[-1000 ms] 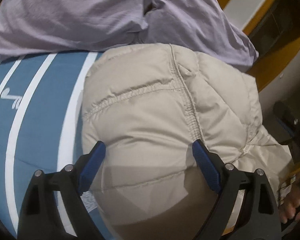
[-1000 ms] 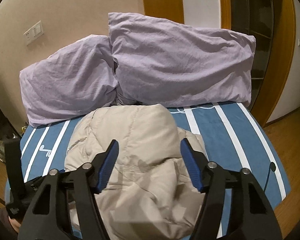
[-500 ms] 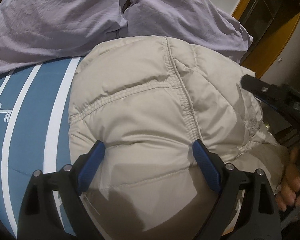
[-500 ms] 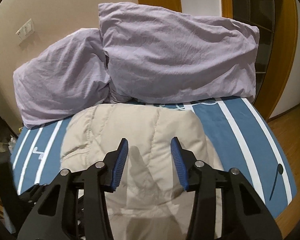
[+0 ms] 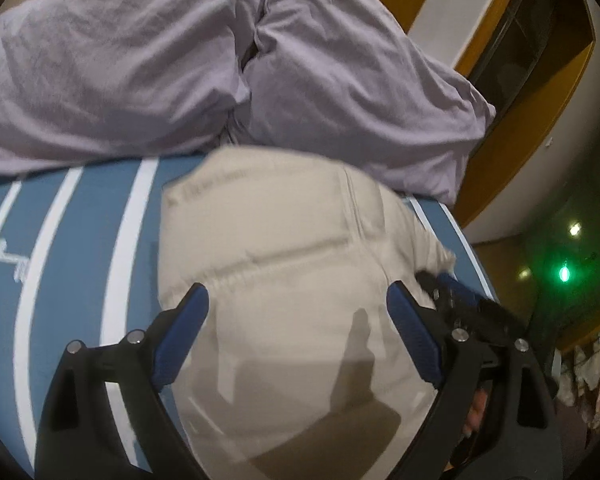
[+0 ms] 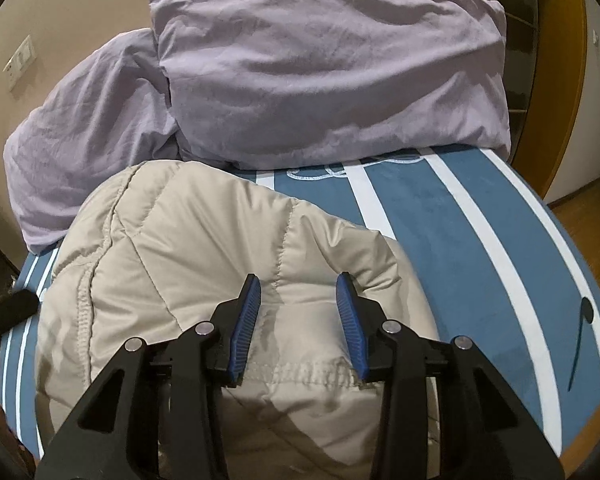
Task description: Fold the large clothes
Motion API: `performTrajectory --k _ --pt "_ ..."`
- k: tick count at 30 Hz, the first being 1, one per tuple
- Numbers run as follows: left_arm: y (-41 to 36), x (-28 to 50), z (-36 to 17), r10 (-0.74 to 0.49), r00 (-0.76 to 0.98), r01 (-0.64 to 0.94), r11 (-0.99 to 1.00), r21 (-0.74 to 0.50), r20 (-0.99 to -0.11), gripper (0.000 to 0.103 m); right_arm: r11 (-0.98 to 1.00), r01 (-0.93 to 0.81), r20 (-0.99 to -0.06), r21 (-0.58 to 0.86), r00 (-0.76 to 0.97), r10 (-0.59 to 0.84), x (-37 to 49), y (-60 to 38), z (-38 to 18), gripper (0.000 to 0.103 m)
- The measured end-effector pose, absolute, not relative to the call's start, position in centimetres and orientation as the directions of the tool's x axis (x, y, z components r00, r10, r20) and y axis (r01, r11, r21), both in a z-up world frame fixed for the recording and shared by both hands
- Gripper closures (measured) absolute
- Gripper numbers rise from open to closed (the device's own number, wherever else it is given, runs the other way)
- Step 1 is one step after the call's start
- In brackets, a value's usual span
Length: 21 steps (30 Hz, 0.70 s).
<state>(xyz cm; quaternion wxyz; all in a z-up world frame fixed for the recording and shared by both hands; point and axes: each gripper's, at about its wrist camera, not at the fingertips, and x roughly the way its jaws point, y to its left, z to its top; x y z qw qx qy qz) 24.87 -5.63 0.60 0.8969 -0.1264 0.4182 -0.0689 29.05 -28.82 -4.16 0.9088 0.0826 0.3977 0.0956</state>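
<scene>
A beige quilted jacket (image 5: 292,280) lies bunched on the blue striped bed (image 5: 80,248). My left gripper (image 5: 296,308) hovers over its near part, jaws wide open and nothing gripped. In the right wrist view the jacket (image 6: 180,260) fills the lower middle, its gathered hem just under the blue pads. My right gripper (image 6: 299,284) sits low over that hem with its jaws closing; fabric lies below and between them, but the pads do not press it. The right gripper (image 5: 460,304) also shows at the jacket's right edge in the left wrist view, with a hand behind it.
Two lilac pillows (image 6: 320,68) lean against the wall at the head of the bed, touching the jacket's far end. The bed (image 6: 480,240) ends at the right, beside a wooden door frame (image 6: 560,80) and floor. A wall switch (image 6: 20,62) is at the far left.
My right gripper has dropped close onto the jacket and its jaws have narrowed. My left gripper has pulled back and up, staying wide open; the right gripper now shows beside it.
</scene>
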Motion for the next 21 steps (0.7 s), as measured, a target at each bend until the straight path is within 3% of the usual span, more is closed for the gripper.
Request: performTrajectory --k 9,14,17,19,21 --pt "-6.3 28.5 1.1 -0.094 0.705 -0.016 0.989 -0.149 -0.703 0.012 0.959 -0.098 -0.699 0.266 0.666 0.262 29.1 -29.4 -5.3 0.062" --pt "-7.3 30.0 -2.2 -0.021 0.666 -0.044 0.997 -0.068 -0.746 0.009 0.959 -0.098 -0.703 0.265 0.662 0.262 29.2 -29.5 -5.3 0.061" --pt "-7.8 29.9 -3.2 0.027 0.677 -0.05 0.999 -0.009 -0.735 0.007 0.966 -0.093 -0.711 0.241 0.661 0.241 29.1 -29.5 -4.5 0.052" --pt "-7.9 30.1 -3.6 0.032 0.676 -0.05 0.999 -0.002 -0.736 0.006 0.965 -0.089 -0.705 0.246 0.666 0.242 29.2 -29.6 -3.7 0.04" --pt "-8.0 30.3 -4.0 0.035 0.674 -0.051 0.999 0.001 -0.738 0.006 0.964 -0.088 -0.691 0.252 0.68 0.243 29.4 -29.8 -2.7 0.039"
